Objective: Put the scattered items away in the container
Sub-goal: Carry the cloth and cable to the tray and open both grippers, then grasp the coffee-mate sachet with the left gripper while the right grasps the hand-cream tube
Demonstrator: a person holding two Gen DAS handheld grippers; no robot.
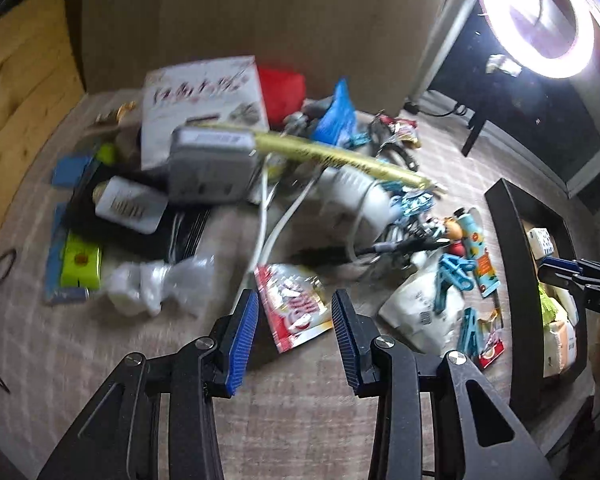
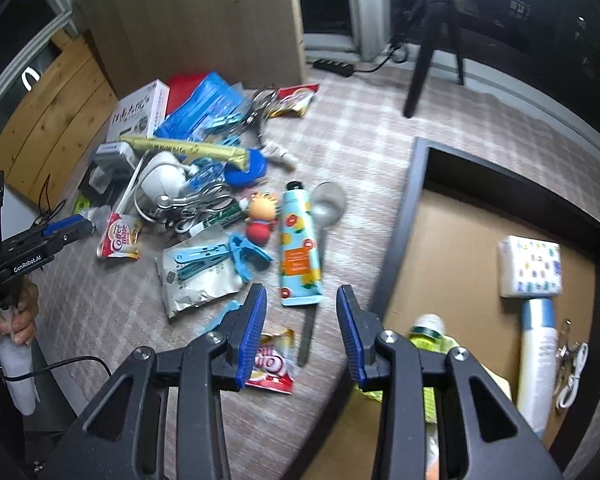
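Observation:
Scattered items lie in a heap on the checked cloth. In the left wrist view my left gripper [image 1: 296, 320] hovers open over a red-and-white Coffee-mate sachet [image 1: 292, 304], its pads clear of it. My right gripper [image 2: 302, 320] is open too, above a spoon [image 2: 326, 204] and beside a teal patterned tube [image 2: 300, 248]; a small red sachet [image 2: 272, 364] lies under its left finger. The black-rimmed container [image 2: 420, 200] stands to the right, holding a tissue pack [image 2: 530, 266] and a white bottle [image 2: 538, 360]. The left gripper [image 2: 76, 224] also shows at the far left.
The heap holds a white box [image 1: 204, 100], a grey tin [image 1: 212, 164], a long gold packet [image 1: 332, 156], blue pegs [image 2: 220, 254], a silver pouch [image 2: 196, 284] and a doll figure [image 2: 262, 216]. A tripod [image 2: 424, 52] and a ring light [image 1: 540, 12] stand behind.

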